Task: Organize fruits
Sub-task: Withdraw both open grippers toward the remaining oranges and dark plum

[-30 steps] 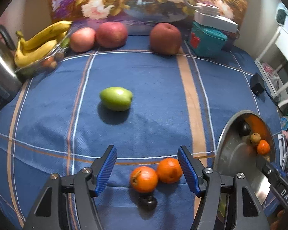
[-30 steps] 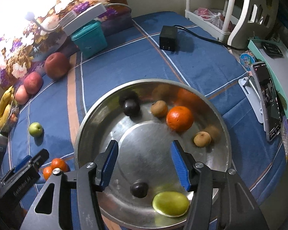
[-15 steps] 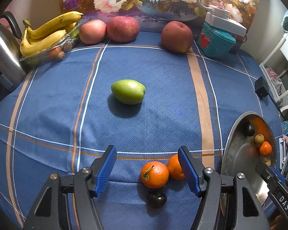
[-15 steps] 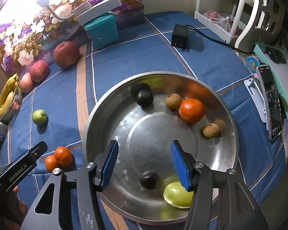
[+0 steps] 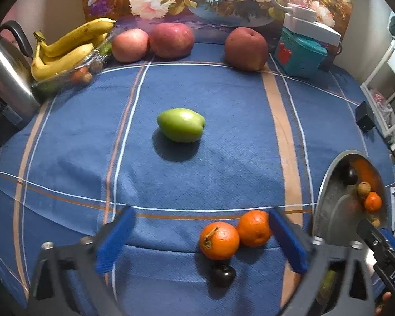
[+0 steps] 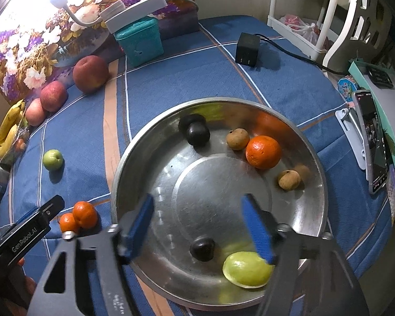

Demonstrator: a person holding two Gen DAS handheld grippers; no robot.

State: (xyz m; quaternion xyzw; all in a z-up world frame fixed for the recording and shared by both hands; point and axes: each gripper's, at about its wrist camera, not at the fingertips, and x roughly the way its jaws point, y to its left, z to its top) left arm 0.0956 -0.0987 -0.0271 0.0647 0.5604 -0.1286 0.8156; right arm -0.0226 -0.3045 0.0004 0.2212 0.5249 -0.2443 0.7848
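My left gripper (image 5: 200, 234) is open and empty, low over the blue cloth. Two oranges (image 5: 220, 240) and a dark plum (image 5: 223, 275) lie between its fingers, toward the right one. A green fruit (image 5: 181, 124) lies ahead of it. My right gripper (image 6: 201, 223) is open and empty above the steel bowl (image 6: 313, 155). The bowl holds an orange (image 6: 263, 152), two dark plums (image 6: 197, 133), two small brown fruits (image 6: 237, 138) and a green fruit (image 6: 246, 268). The bowl also shows in the left wrist view (image 5: 331, 200).
Three red apples (image 5: 171, 40) and bananas (image 5: 68, 50) line the back edge by a kettle (image 5: 5, 73). A teal box (image 5: 300, 52), a black charger (image 6: 247, 49) and a phone (image 6: 372, 142) lie around the bowl.
My left gripper has moved left and back, so the oranges and plum now sit toward its right finger. My right gripper has pulled back slightly over the bowl.
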